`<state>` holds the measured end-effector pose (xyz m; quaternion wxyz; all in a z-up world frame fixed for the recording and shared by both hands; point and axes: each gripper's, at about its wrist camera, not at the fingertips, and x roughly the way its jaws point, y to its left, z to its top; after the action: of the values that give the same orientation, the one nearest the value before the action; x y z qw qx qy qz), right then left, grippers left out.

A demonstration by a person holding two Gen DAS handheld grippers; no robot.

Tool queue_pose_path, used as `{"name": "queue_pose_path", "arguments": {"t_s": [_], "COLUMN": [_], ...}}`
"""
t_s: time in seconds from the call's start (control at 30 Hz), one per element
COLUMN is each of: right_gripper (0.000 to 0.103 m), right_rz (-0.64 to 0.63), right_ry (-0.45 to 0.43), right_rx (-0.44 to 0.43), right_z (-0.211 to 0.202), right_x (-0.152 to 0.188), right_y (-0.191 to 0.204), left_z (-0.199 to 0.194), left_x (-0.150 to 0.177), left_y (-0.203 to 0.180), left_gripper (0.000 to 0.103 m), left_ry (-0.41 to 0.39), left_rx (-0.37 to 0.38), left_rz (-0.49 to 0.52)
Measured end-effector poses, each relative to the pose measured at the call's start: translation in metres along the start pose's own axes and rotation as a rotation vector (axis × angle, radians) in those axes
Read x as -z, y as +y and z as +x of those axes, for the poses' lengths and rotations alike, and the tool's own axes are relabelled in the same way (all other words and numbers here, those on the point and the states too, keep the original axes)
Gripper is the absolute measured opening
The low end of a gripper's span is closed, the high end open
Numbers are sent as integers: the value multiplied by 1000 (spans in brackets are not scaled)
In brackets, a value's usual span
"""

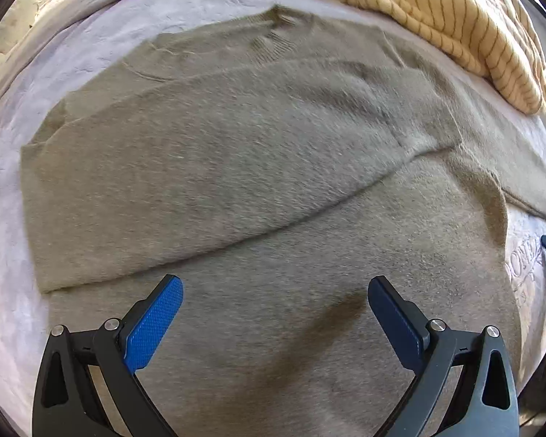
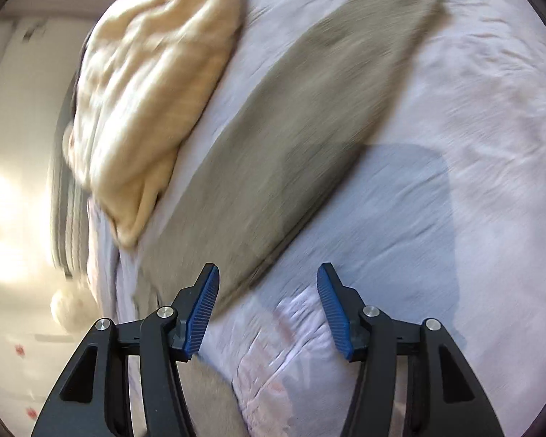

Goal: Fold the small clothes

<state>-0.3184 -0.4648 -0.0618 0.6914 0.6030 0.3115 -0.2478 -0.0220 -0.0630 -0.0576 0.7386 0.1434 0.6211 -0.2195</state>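
A fuzzy olive-grey knit sweater (image 1: pixel 236 153) is spread flat on a pale lilac quilted bedcover (image 1: pixel 3 182), one sleeve (image 1: pixel 207 196) folded across the body, the other sleeve (image 2: pixel 309 116) stretched out over the cover. The left gripper (image 1: pixel 275 313) is held above the hem, jaws wide and empty. The right gripper (image 2: pixel 267 302) is seen beside the outstretched sleeve, jaws parted, nothing gripped. A cream striped knit garment (image 1: pixel 455 25) is heaped just beyond the sweater.

The sweater (image 1: pixel 236 167) is a plain olive-grey, fuzzy and unpatterned. The bedspread (image 2: pixel 473 116) beneath is pale lilac — almost white in the sun. The heaped garment (image 1: pixel 455 25) is cream with thin brownish stripes. Gripper pads (image 1: pixel 153 327) are bright blue — on black frames.
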Motion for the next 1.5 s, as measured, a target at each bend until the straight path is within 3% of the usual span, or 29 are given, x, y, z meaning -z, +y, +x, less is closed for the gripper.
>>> {"name": "queue_pose_path", "arguments": {"t_s": [0.5, 0.8, 0.83, 0.87, 0.9, 1.13, 1.37, 1.5], "right_gripper": [60, 60, 48, 20, 7, 8, 8, 8], "right_rz": [263, 344, 339, 333, 327, 231, -10, -213], "right_ry": [-97, -80, -65, -54, -34, 14, 119, 193], "right_rx": [-174, -294, -297, -300, -311, -438, -527, -517], "right_z": [18, 30, 32, 33, 37, 44, 62, 80], "right_x": [-74, -87, -87, -87, -87, -82, -61, -34], "right_y": [-36, -34, -32, -31, -28, 16, 114, 181], "left_z": [8, 20, 18, 20, 21, 14, 15, 11], "left_x": [-43, -63, -61, -61, -63, -58, -57, -54], "left_y": [-106, -131, -128, -126, -127, -102, -79, -62], "left_gripper": [102, 102, 102, 102, 102, 102, 102, 102], "left_ry": [-37, -40, -35, -30, -29, -46, -37, -53], "left_rx": [18, -25, -24, -24, -30, -56, -63, -74], "left_rz": [-6, -44, -47, -51, -53, -95, -143, -148]}}
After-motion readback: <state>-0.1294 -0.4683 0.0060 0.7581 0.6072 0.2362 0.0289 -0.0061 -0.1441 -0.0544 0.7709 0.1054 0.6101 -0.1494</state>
